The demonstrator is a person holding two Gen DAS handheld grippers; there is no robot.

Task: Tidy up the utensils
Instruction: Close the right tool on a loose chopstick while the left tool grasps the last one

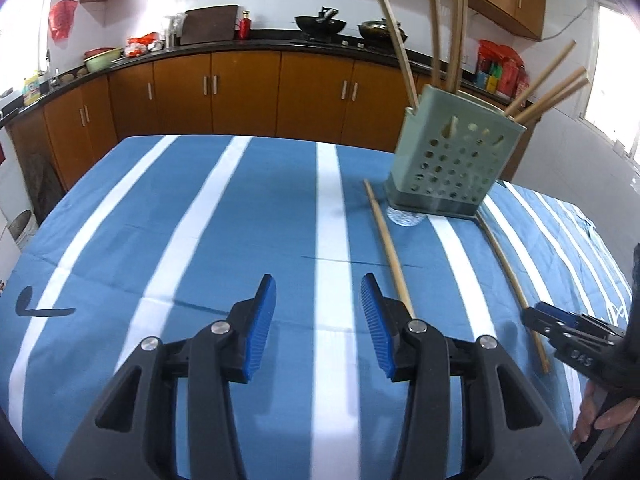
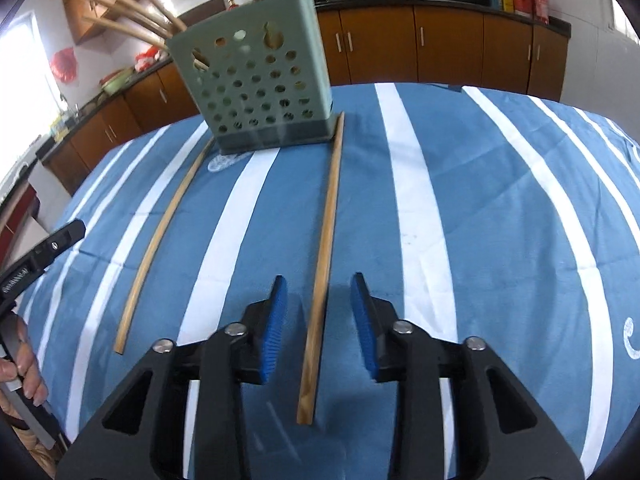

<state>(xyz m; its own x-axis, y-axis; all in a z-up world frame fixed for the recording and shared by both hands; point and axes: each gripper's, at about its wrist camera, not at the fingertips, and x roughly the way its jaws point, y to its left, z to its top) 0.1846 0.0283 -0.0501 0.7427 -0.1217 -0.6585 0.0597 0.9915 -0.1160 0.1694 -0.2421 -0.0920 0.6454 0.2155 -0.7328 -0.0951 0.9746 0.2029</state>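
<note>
We see two loose chopsticks lying on the blue-and-white striped tablecloth (image 2: 500, 220), one (image 2: 322, 268) running between our right gripper's (image 2: 319, 322) spread, empty jaws with its far end touching the base of the green perforated holder (image 2: 256, 80), the other (image 2: 160, 236) further left, its far tip beside the holder's base. The holder stands upright near the table's far edge with several chopsticks (image 1: 436, 20) sticking out. Our left gripper (image 1: 319, 322) hovers over the cloth, jaws spread and empty, the second chopstick just to its right.

Two bamboo chopsticks (image 2: 322, 256) lie flat flanking a green perforated holder (image 2: 256, 80), seemingly touching its base.
</note>
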